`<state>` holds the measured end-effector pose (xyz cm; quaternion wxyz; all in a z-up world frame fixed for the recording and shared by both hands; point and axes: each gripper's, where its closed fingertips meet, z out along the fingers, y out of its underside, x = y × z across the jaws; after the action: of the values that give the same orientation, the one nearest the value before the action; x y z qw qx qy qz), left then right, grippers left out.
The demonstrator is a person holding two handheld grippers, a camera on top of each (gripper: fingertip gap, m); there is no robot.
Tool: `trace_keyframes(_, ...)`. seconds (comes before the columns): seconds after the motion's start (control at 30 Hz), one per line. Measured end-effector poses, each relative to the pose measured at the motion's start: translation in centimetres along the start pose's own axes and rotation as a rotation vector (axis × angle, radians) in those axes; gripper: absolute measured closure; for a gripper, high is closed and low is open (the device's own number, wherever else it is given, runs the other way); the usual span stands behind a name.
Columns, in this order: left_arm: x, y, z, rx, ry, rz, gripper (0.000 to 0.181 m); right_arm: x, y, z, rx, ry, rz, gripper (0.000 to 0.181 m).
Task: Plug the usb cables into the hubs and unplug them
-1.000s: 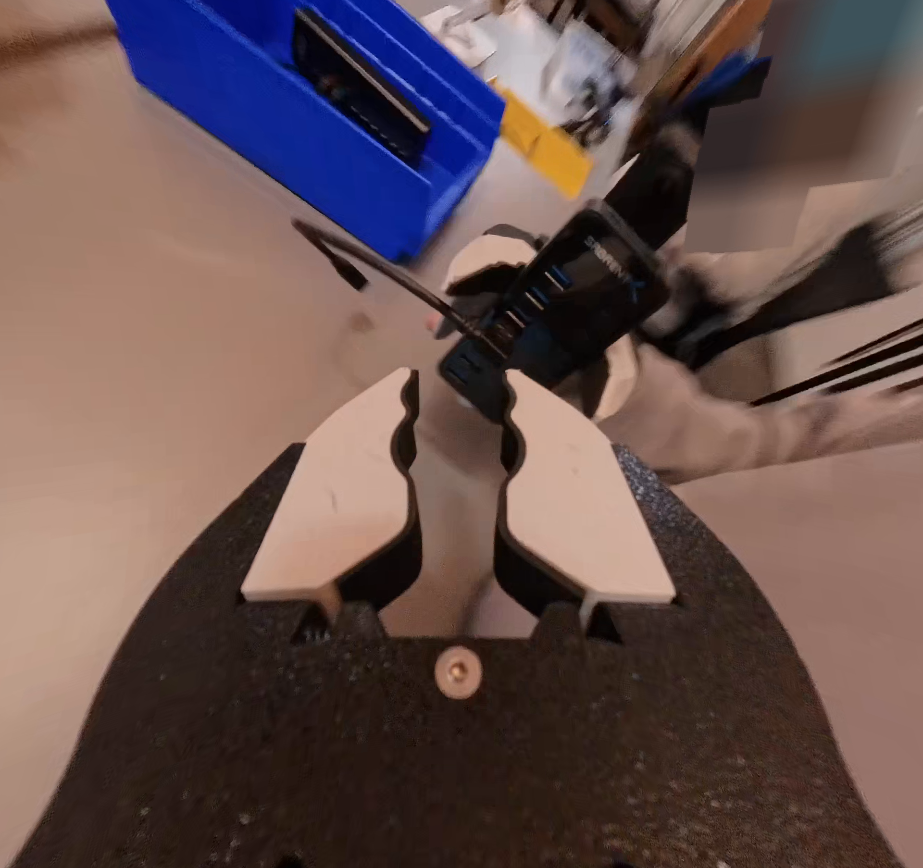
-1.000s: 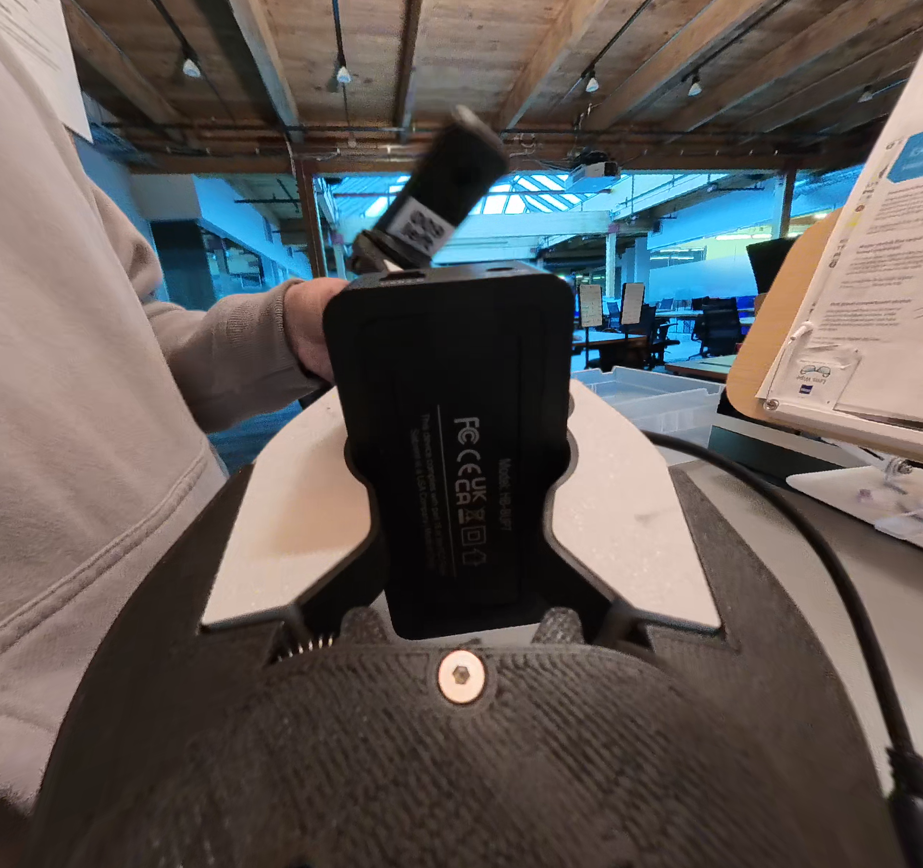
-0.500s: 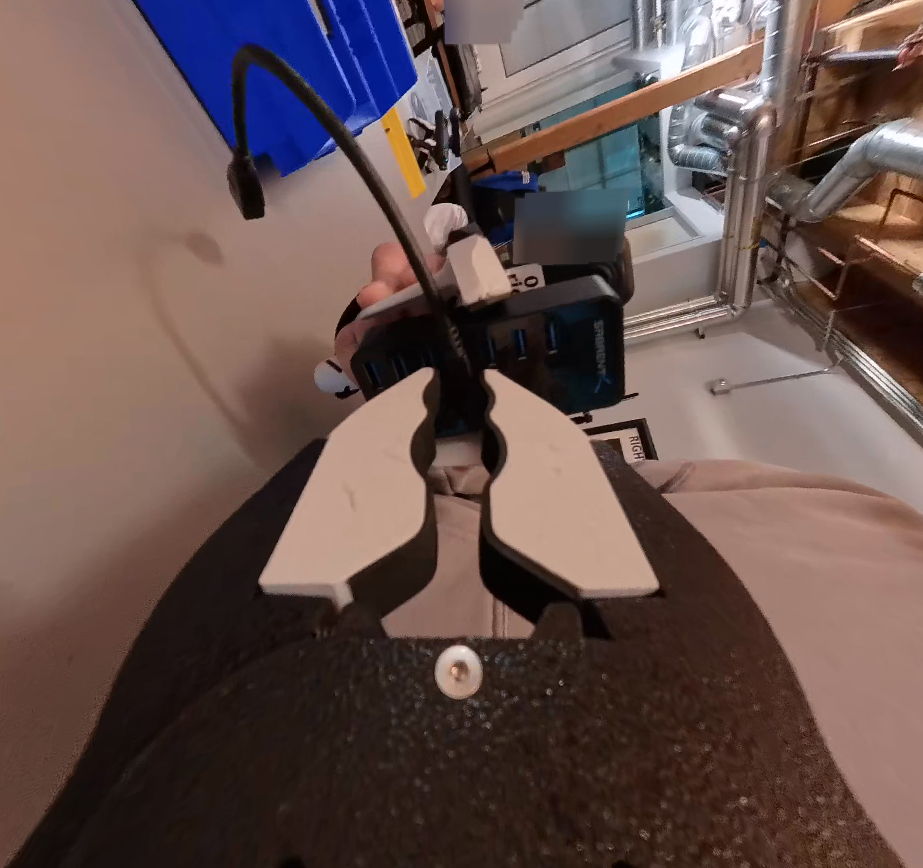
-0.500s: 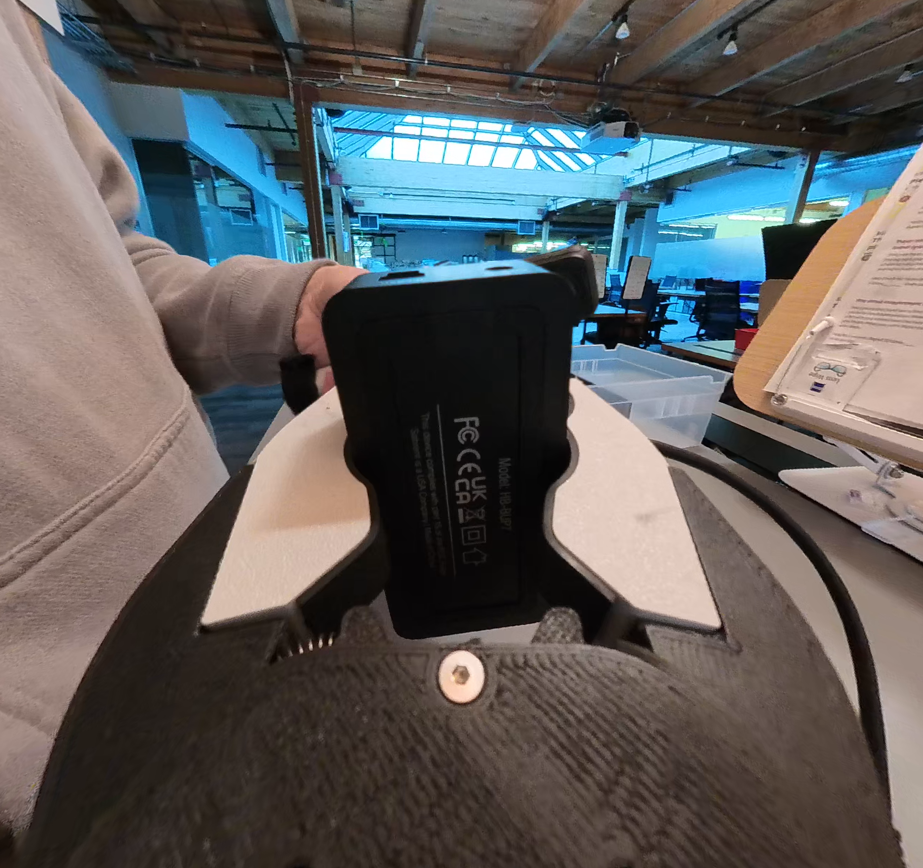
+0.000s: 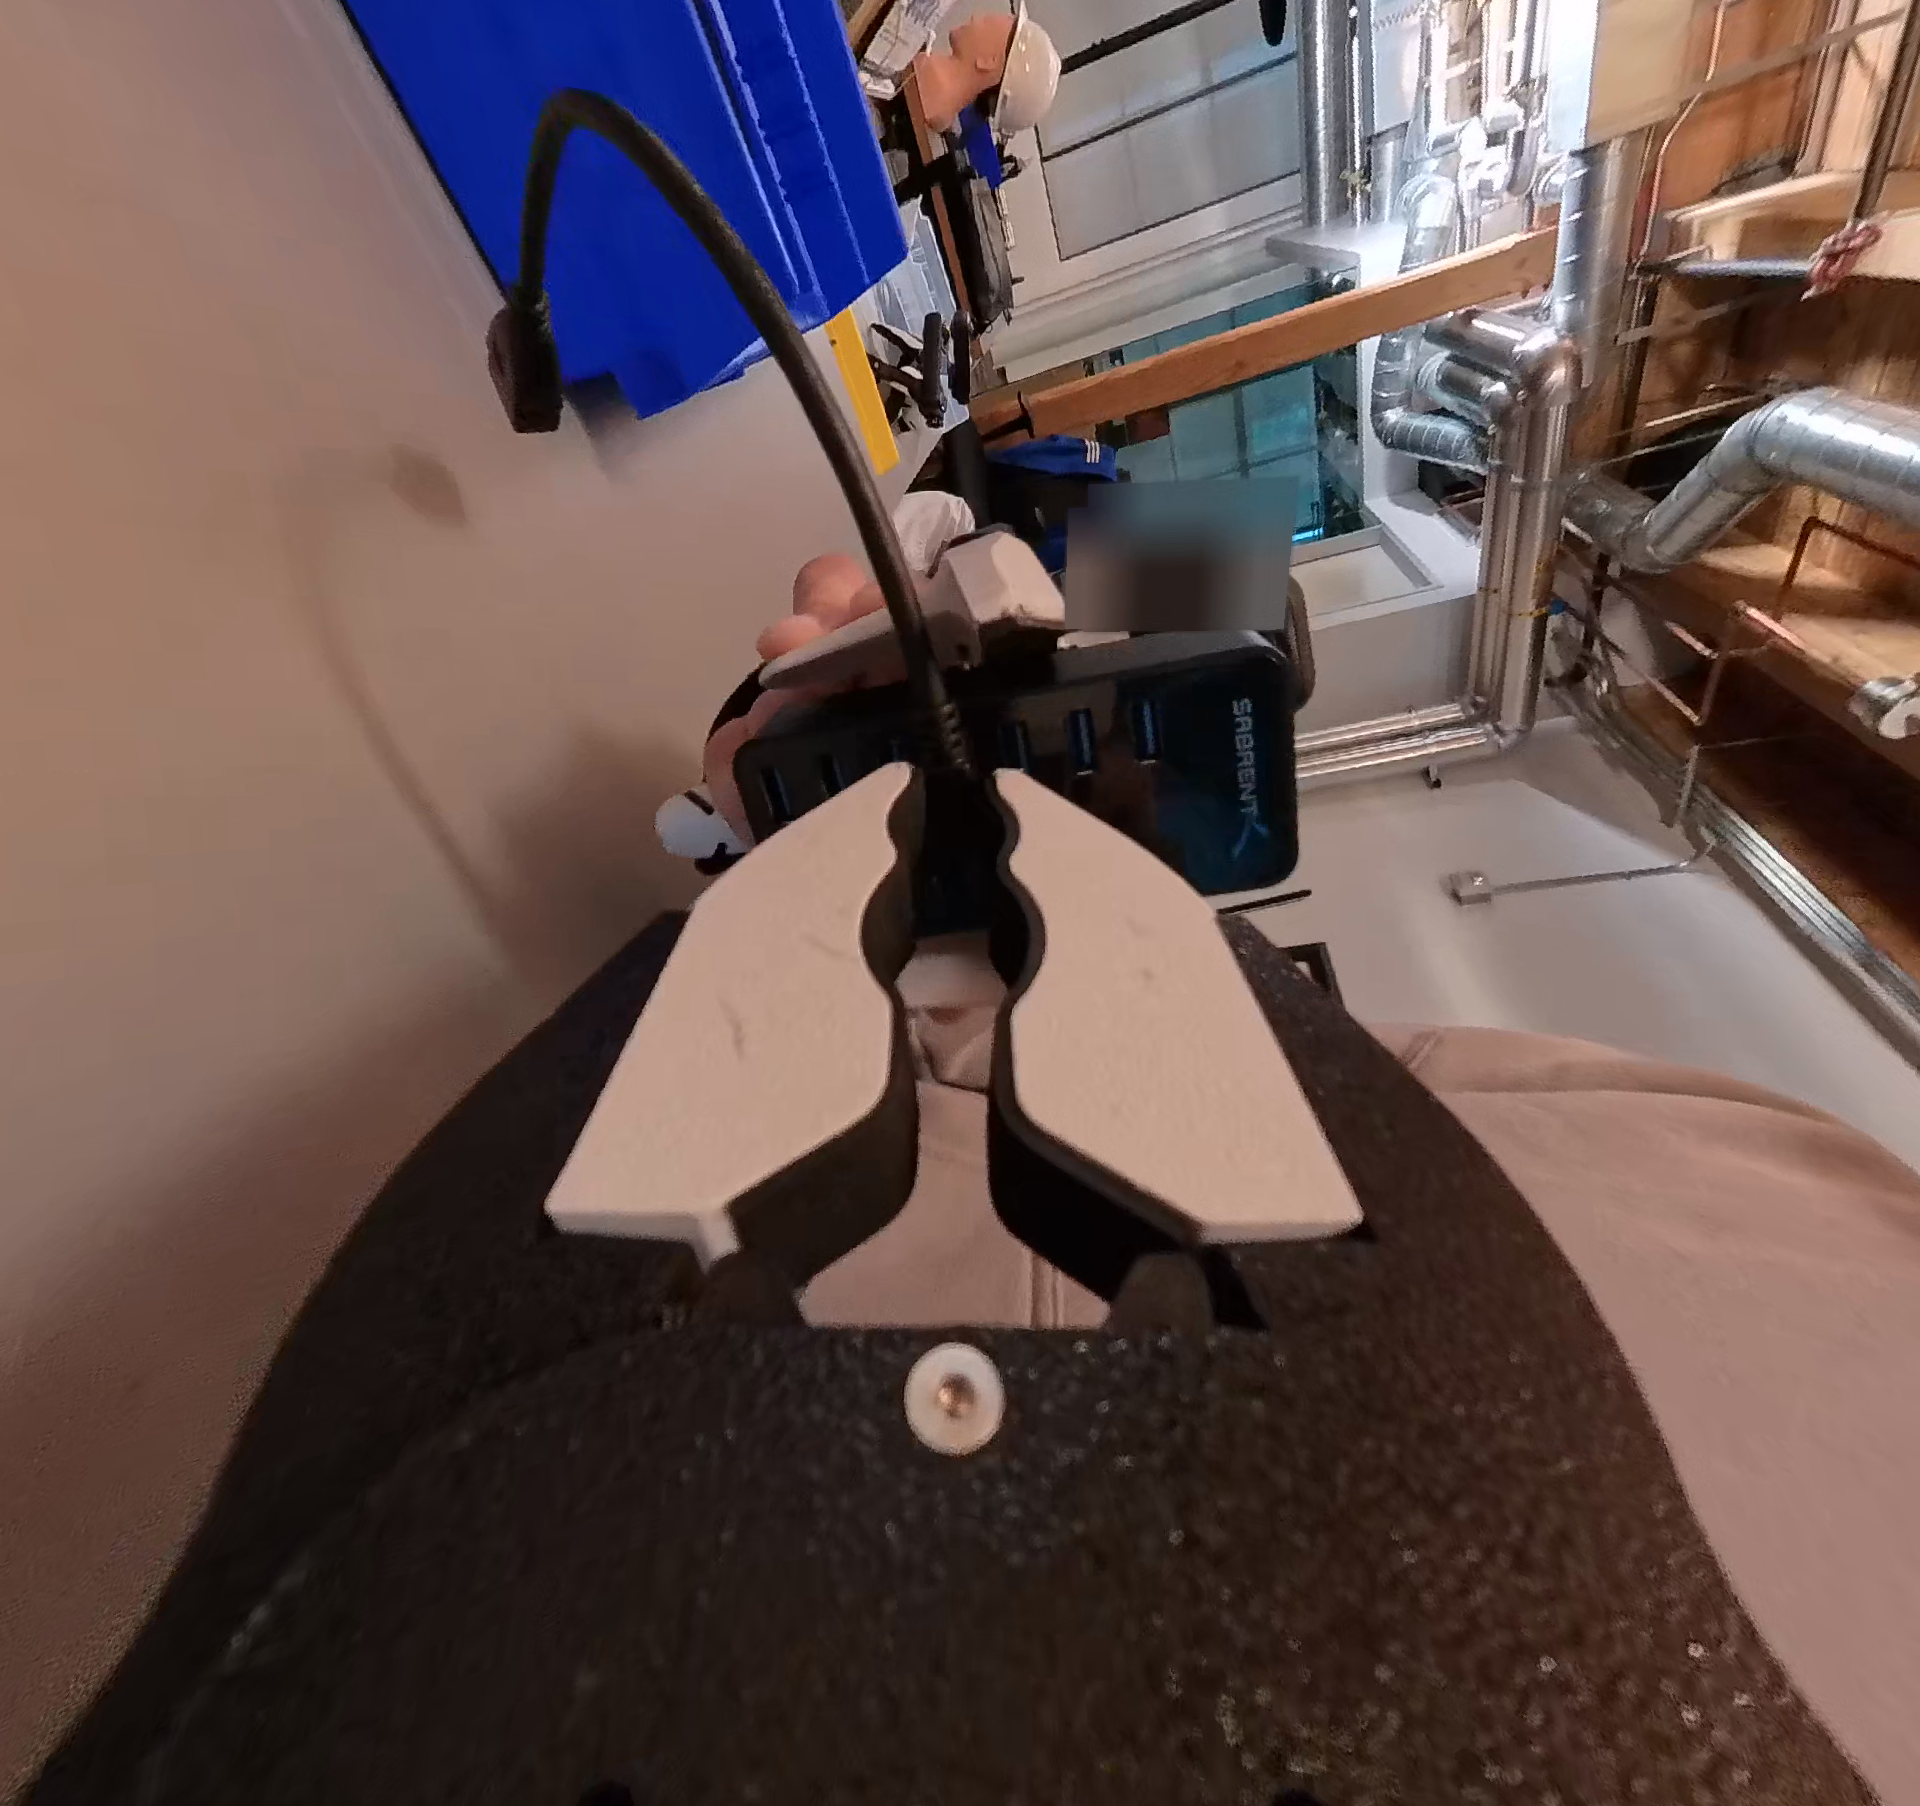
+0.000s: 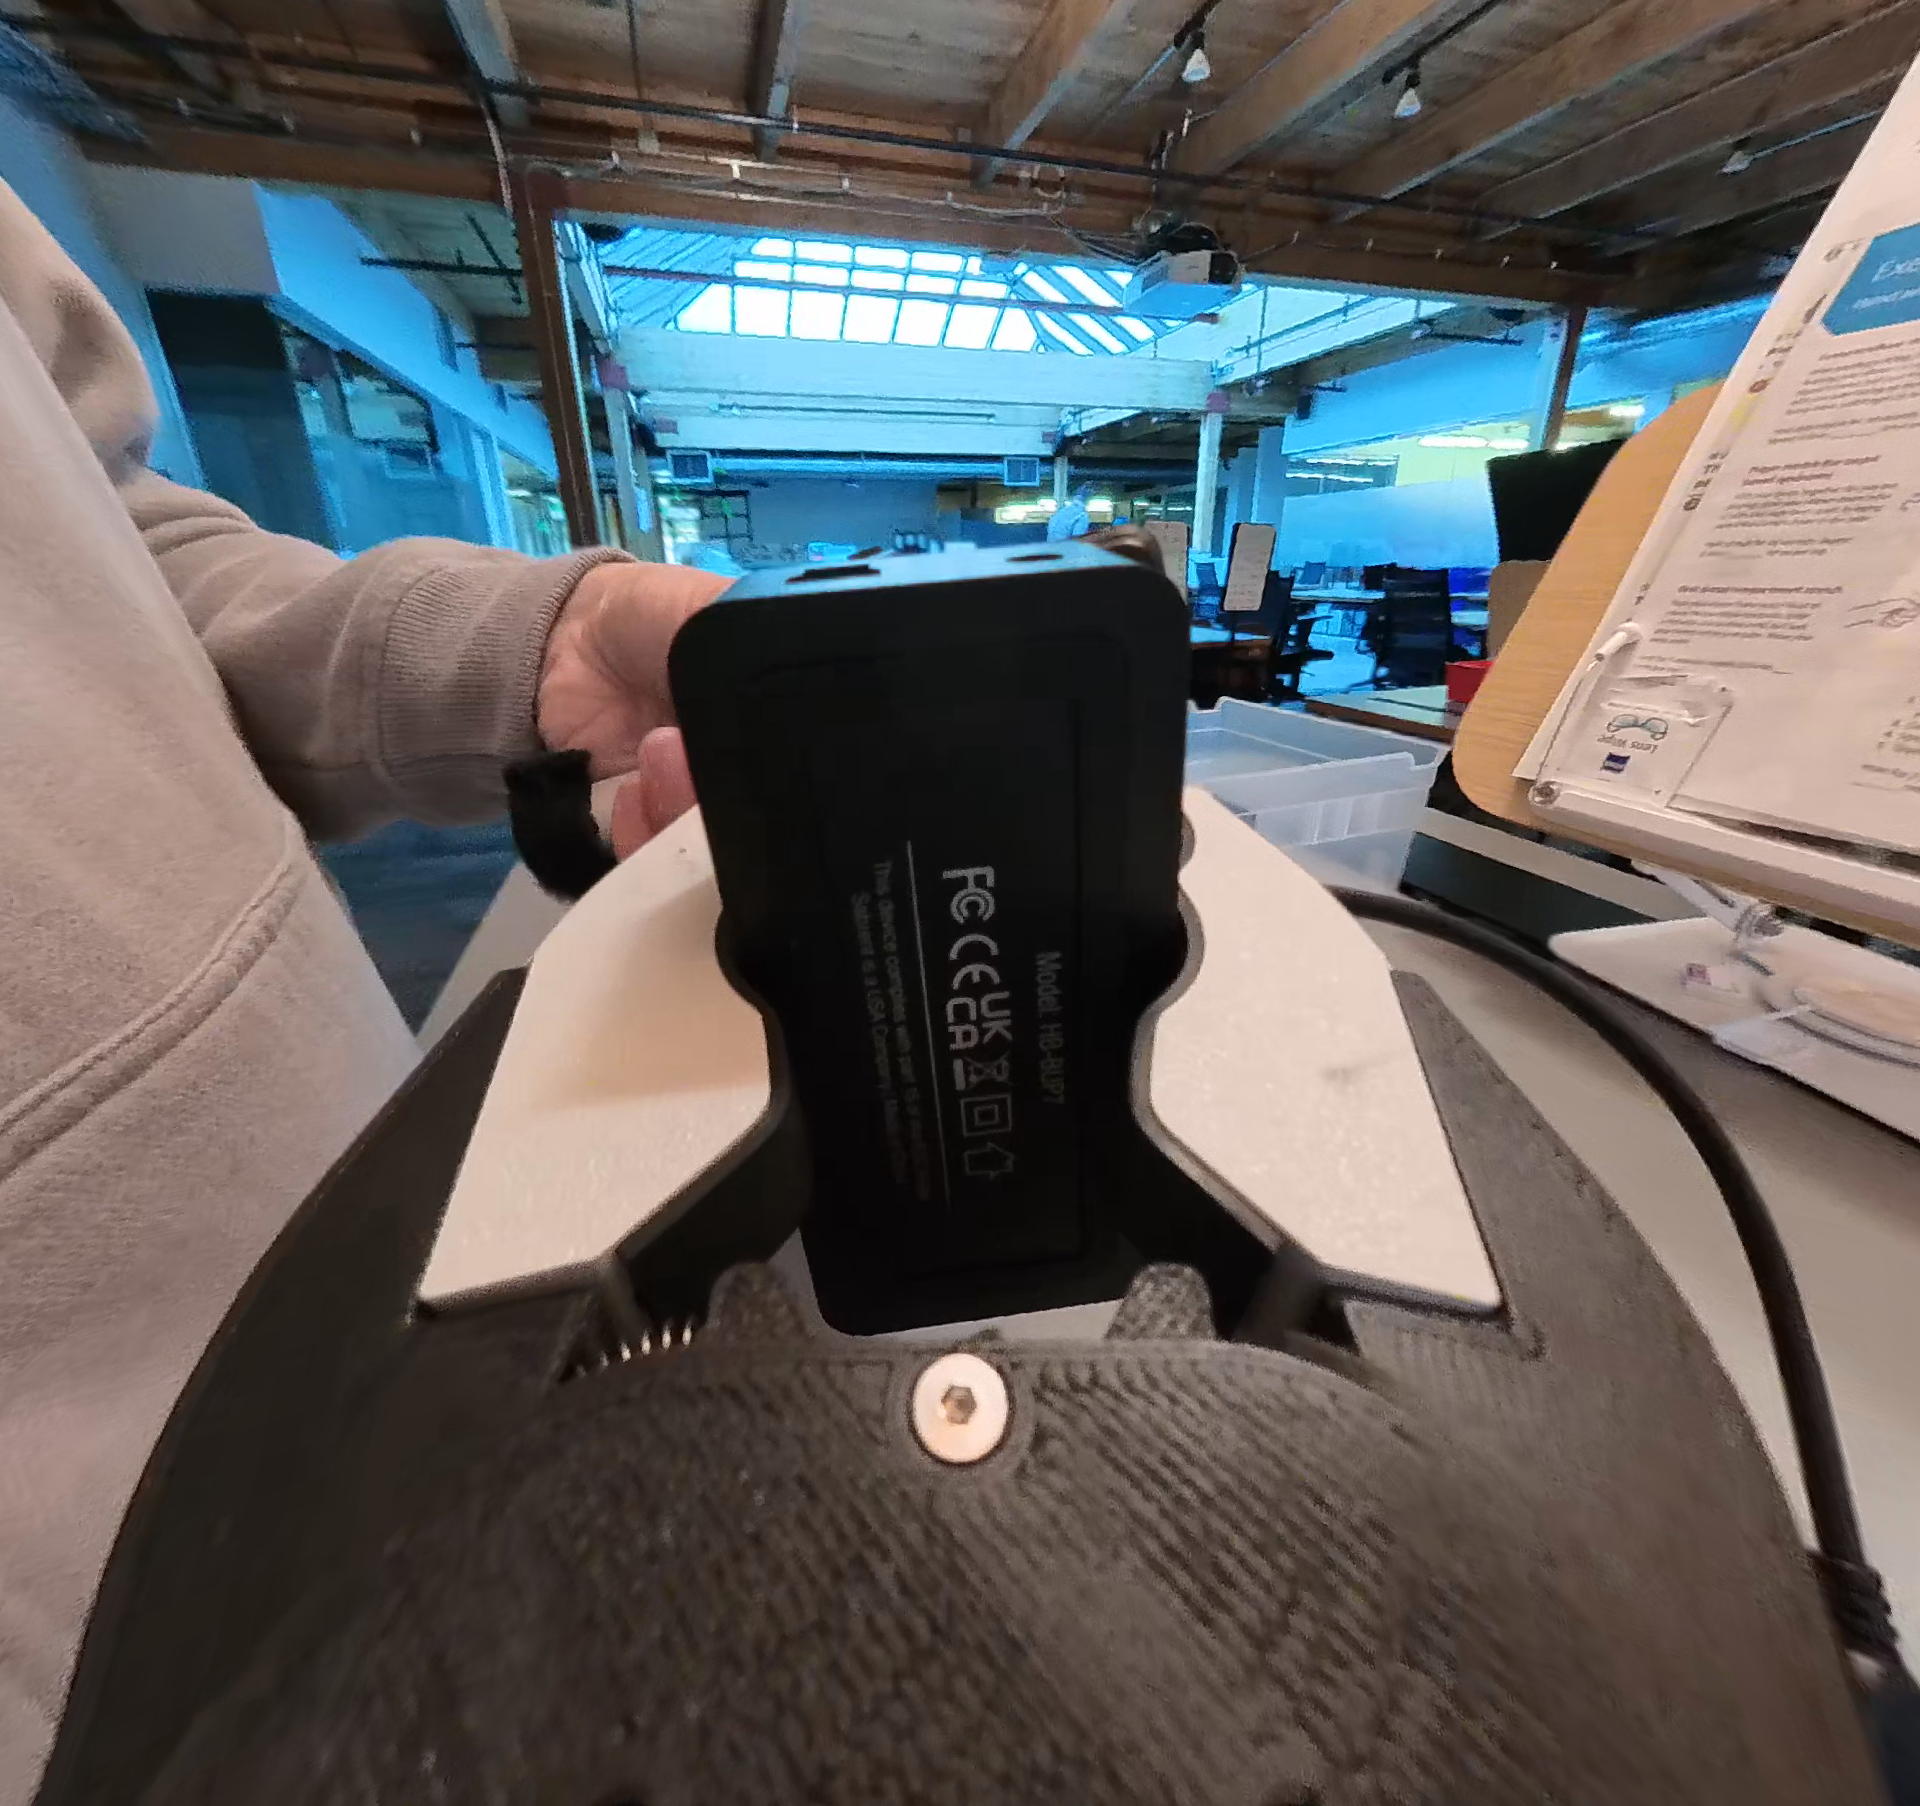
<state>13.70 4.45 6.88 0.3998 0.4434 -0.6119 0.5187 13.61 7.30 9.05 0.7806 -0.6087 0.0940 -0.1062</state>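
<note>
My right gripper (image 6: 935, 852) is shut on a black USB hub (image 6: 935, 925) and holds it upright in the air, underside toward the camera. In the left wrist view the hub (image 5: 1164, 769) shows a row of blue ports. My left gripper (image 5: 951, 795) is shut on the plug of a black USB cable (image 5: 831, 406) right at that port row. I cannot tell how deep the plug sits. The cable arcs up and left, and its free connector (image 5: 525, 374) hangs loose. One white finger (image 5: 883, 650) of the right gripper shows behind the hub.
A blue bin (image 5: 644, 94) stands on the beige table (image 5: 208, 613). In the right wrist view a person's hand (image 6: 613, 676) and sleeve are behind the hub. A second black cable (image 6: 1662, 1133), a document stand (image 6: 1766, 665) and a clear plastic bin (image 6: 1309, 780) are to the right.
My left gripper has turned from looking down at the table to facing the hub's ports and has closed on the cable's plug. The right gripper has kept hold of the hub.
</note>
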Motion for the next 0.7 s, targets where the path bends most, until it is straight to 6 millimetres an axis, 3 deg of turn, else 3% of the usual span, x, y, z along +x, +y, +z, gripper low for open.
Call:
trace_keyframes(0.33, -0.7, -0.2, 0.1, 0.045, -0.013, -0.069, 0.173, 0.3, 0.6, 0.2, 0.003, 0.004, 0.03, 0.108)
trace_keyframes(0.63, -0.7, -0.3, 0.7, 0.129, 0.081, -0.203, 0.174, 0.4, 0.4, 0.3, 0.026, -0.004, 0.082, 0.108)
trace_keyframes(0.7, -1.1, -0.2, 0.6, 0.134, 0.045, -0.164, 0.173, 0.5, 0.9, 0.5, -0.015, 0.005, 0.061, 0.108)
